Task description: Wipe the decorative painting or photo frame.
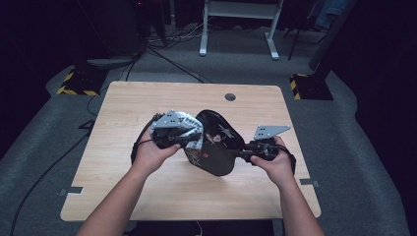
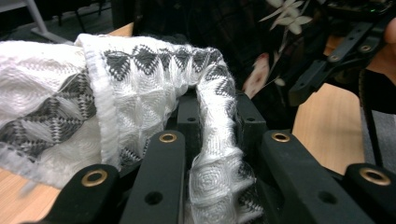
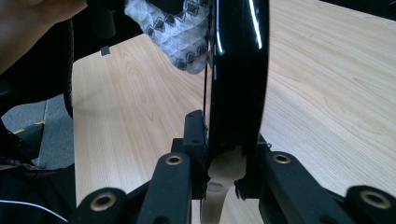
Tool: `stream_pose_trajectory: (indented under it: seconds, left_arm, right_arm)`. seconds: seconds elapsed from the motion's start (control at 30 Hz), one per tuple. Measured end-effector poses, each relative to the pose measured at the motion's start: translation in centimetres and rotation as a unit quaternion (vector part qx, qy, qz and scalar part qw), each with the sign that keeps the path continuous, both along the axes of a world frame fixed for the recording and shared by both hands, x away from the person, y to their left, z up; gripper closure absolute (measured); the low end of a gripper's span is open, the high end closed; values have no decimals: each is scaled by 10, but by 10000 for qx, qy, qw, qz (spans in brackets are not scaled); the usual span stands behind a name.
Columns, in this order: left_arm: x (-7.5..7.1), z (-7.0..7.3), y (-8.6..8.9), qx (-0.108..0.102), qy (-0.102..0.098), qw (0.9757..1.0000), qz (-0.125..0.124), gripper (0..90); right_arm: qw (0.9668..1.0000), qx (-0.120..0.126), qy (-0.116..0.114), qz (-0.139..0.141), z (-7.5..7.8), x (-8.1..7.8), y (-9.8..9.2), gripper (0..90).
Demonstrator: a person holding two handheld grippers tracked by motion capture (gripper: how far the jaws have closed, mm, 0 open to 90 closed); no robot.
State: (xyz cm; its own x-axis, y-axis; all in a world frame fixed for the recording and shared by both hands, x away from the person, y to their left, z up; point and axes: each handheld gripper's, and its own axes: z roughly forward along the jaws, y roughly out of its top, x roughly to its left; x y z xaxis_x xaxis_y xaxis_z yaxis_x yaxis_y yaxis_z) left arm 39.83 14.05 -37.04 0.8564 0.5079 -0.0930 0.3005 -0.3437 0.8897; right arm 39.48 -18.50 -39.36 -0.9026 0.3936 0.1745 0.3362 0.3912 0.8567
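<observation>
A glossy black tray (image 1: 219, 147) with a flower pattern is held on edge above the middle of the wooden table (image 1: 147, 98). My right gripper (image 1: 244, 155) is shut on the tray's right rim; in the right gripper view its jaws (image 3: 224, 135) clamp the thin black edge (image 3: 238, 70). My left gripper (image 1: 193, 139) is shut on a white cloth with grey diamonds (image 1: 187, 125), which lies against the tray's left face. In the left gripper view the cloth (image 2: 140, 88) is bunched between the jaws (image 2: 215, 121), with the tray (image 2: 224, 32) just behind it.
A round cable hole (image 1: 230, 97) sits near the table's far edge. Beyond the table are white desk legs (image 1: 202, 29), floor cables (image 1: 167, 56) and two stands with yellow-black striped bases (image 1: 78, 83). Bare wood lies on both sides of the tray.
</observation>
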Motion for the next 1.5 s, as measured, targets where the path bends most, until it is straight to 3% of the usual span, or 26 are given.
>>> stream_pose_trajectory:
  seconds: [0.27, 0.7, 0.9, 1.23, 1.47, 1.5]
  left_arm:
    - [-2, 1, -4, 68, -1, 10000, 24, 772]
    - [-12, 6, -40, 85, -34, 9988, -479, 771]
    - [-9, 2, -31, 32, 20, 9991, -418, 772]
    - [0, -3, -2, 167, 18, 9999, -32, 772]
    - [7, -4, 11, 286, 0, 9996, 33, 771]
    - [7, -6, 12, 222, 66, 9997, 53, 771]
  right_arm:
    - [10000, -4, 0, 24, 0, 2, 1, 788]
    - [10000, 7, -2, 23, 0, 2, 3, 788]
    - [10000, -7, -1, 51, 0, 2, 1, 788]
    - [10000, 12, 30, 66, -1, 2, -3, 786]
    - [10000, -12, 24, 46, 0, 0, -1, 777]
    - [10000, -10, 32, 44, 0, 0, -1, 778]
